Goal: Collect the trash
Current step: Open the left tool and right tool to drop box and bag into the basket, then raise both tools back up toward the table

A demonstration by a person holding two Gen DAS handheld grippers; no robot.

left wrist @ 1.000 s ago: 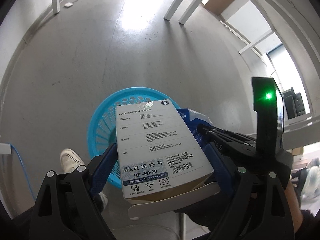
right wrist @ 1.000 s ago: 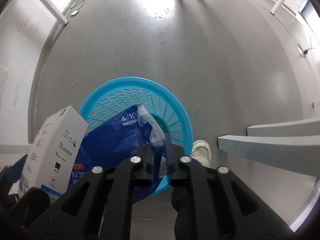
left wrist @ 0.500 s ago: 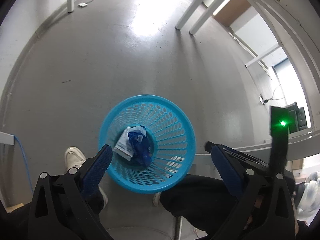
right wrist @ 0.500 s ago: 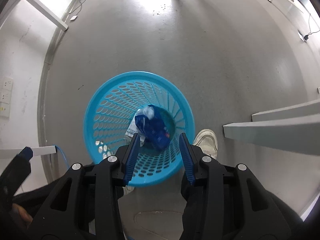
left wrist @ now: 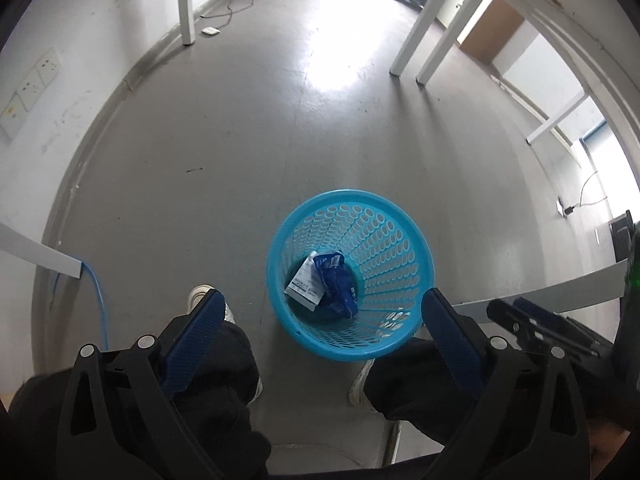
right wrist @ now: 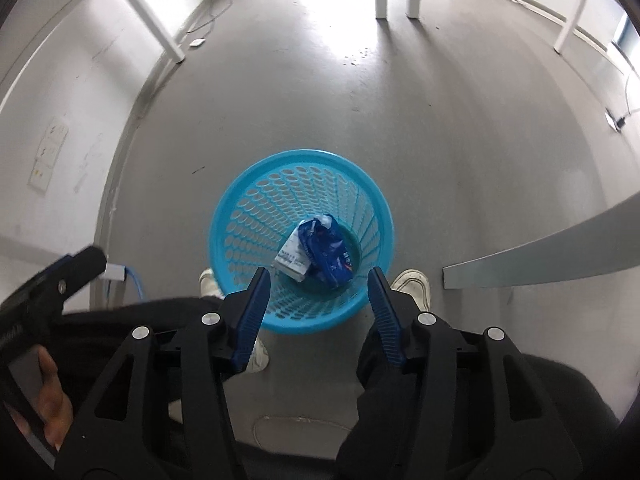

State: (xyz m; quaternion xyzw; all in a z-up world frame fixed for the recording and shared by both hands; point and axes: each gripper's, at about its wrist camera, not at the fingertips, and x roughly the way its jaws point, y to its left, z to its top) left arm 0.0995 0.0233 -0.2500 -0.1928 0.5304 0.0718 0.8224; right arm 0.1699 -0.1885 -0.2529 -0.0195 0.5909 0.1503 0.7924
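Spread and empty, the jaws of the left gripper (left wrist: 320,308) and right gripper (right wrist: 319,285) are held above the blue perforated wastebasket (right wrist: 240,216), where the white carton (right wrist: 291,258) and crumpled blue wrapper (right wrist: 328,252) lie as deposited trash.

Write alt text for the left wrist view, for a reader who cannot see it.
A blue plastic basket stands on a grey floor, holding a white box and a crumpled blue wrapper at its bottom. The left gripper hangs above it, open and empty, over the person's dark trousers and white shoes. White table legs stand farther back.
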